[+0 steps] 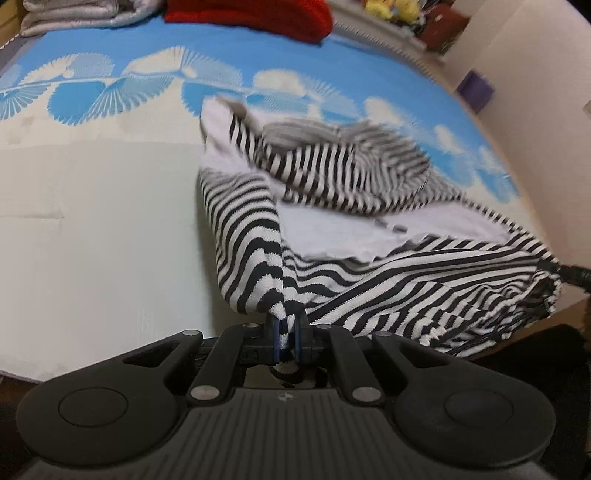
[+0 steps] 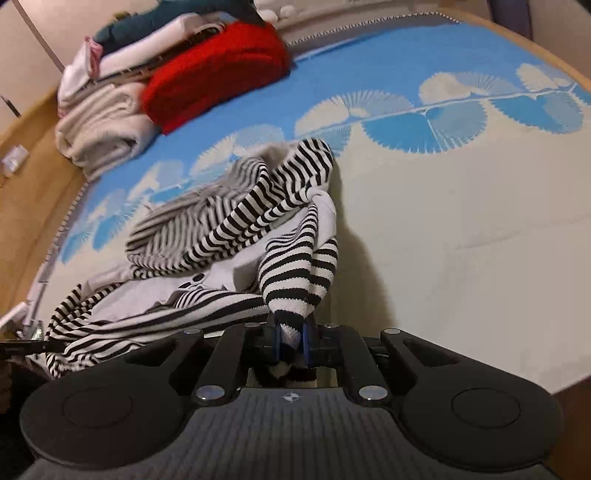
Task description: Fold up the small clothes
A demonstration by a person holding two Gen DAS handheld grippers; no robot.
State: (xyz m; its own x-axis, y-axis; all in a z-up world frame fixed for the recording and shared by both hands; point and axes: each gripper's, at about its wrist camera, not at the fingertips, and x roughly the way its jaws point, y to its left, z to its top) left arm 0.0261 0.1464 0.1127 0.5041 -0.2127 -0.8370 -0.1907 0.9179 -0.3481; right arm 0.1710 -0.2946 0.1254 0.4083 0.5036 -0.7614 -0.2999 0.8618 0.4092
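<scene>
two grippers, one striped garment, and we have it pinched at both ends: our left gripper (image 1: 286,334) is clenched on a bunched corner of the black-and-white striped garment (image 1: 332,236), blue pads pressed tight with a tuft of stripes poking out behind them, and our right gripper (image 2: 290,338) is clamped the same way on another striped end of that garment (image 2: 229,229), cloth squeezed between its pads and spilling back toward the camera. between our two grips the garment's near edge hangs stretched and clear of the blue-and-white mat (image 1: 92,221), while its far part is heaped in folds on the mat, a plain white panel showing among the stripes. in the left wrist view the far part is blurred, so we cannot tell how its folds lie there. beyond the garment, at the mat's far edge, sits a folded red knit (image 2: 218,74), and just beside the knit a stack of folded pale clothes (image 2: 103,122); whether they touch we cannot tell. further past the garment in the left wrist view, beyond the mat's far corner, we catch some yellow soft toys (image 1: 391,9), too blurred to tell more.
</scene>
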